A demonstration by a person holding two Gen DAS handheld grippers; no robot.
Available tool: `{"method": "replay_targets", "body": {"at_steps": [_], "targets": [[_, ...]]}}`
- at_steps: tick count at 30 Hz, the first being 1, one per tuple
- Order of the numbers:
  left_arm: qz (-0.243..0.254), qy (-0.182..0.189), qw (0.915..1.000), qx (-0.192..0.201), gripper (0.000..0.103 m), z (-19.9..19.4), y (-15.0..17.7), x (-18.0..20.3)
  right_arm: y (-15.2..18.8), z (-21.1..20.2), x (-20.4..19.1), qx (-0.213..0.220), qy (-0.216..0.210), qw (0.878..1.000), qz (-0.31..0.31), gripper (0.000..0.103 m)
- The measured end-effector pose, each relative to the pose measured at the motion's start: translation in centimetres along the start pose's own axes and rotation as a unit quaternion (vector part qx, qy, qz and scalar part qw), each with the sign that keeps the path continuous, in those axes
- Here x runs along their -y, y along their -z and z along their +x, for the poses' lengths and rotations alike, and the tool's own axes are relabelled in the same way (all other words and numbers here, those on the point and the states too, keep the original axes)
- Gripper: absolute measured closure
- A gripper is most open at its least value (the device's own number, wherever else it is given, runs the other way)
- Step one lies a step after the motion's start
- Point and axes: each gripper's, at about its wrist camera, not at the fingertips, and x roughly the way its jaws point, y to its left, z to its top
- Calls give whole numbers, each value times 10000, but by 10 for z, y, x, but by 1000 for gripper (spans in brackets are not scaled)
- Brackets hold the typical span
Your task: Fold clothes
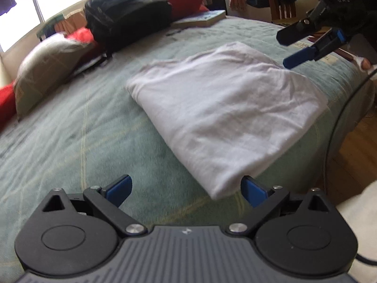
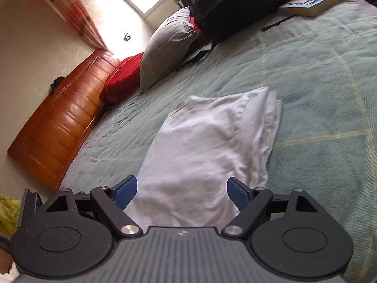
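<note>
White garment (image 1: 219, 108): folded, flat on green bedspread (image 1: 82, 141).
Left gripper (image 1: 186, 192): fingers spread, empty, just beside the garment's near corner.
Right gripper (image 2: 182, 194): fingers spread, empty, above the garment's near edge.

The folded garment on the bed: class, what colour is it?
White, plain with no pattern; the folded garment shows best in the left wrist view.

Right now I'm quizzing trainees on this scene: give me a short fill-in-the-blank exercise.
1. The folded white cotton garment lies on the pale ____ bedspread.
2. Both the left gripper and the right gripper have jaws that stand ____.
3. The black fabric backpack sits beside a paperback ____.

Missing: green; open; book
</note>
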Motion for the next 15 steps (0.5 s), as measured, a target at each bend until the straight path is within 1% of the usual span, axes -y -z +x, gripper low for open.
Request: {"method": "replay_targets", "body": {"at_steps": [3,4,6,11,13,15], "targets": [[550,-500,9971,131,4,3,1,10,3,4,-9,-51,-52,9999,-74,16],[630,-549,9964,103,4,4,3,10,4,5,-11,-68,-70,9999,-98,16],[599,-547,9967,47,3,3,9,6,6,8,-16,-105,-79,9998,-151,16],[369,-468,9981,-168,4,-6,25,-5,11,12,-16,-197,213,9989,-355,16],[66,-182,9998,-42,4,-17,20,-19,14,10,-17,-204,282,9984,-452,16],[-285,161,9994,131,4,-30,13,-34,15,6,-23,-170,31,9981,-586,16]]}}
